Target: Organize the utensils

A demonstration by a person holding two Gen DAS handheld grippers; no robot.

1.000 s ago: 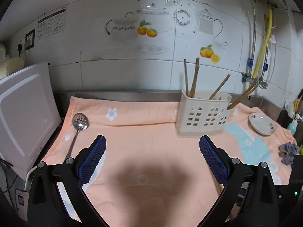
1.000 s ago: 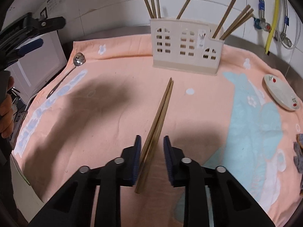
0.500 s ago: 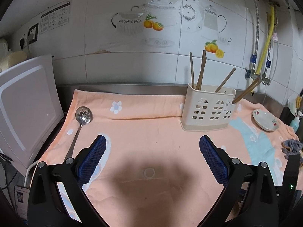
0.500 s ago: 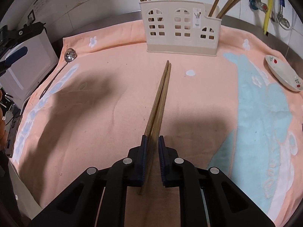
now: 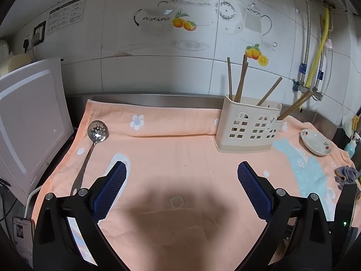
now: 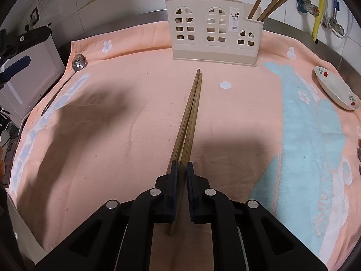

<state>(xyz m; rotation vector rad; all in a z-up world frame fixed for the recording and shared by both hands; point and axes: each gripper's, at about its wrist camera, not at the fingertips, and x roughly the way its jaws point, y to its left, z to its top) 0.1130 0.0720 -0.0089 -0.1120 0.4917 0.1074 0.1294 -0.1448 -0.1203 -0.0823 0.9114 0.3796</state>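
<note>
The peach towel covering the worktop is the biggest thing before me, soft and a little rucked, so anything thin lying on it sinks in slightly and I judge it awkward to get under. At its far side stands the cream utensil holder, a light plastic caddy with arched cut-outs and several chopsticks already leaning in its compartments; I expect it could tip or slide if I knock it. On the left of the towel lies a slotted metal spoon, stiff, smooth and likely slippery, best taken along its long handle. The pair of wooden chopsticks is my present concern: brown, slender, rigid and very light, lying side by side with tips pointing toward the holder. My right hand-held gripper is clenched on them near their thick ends, which seems a fair hold, though two smooth sticks may scissor or slip apart once lifted, and held so far back the tips will swing. My left hand-held gripper is released, jaws wide, with nothing between them above the bare towel.
</note>
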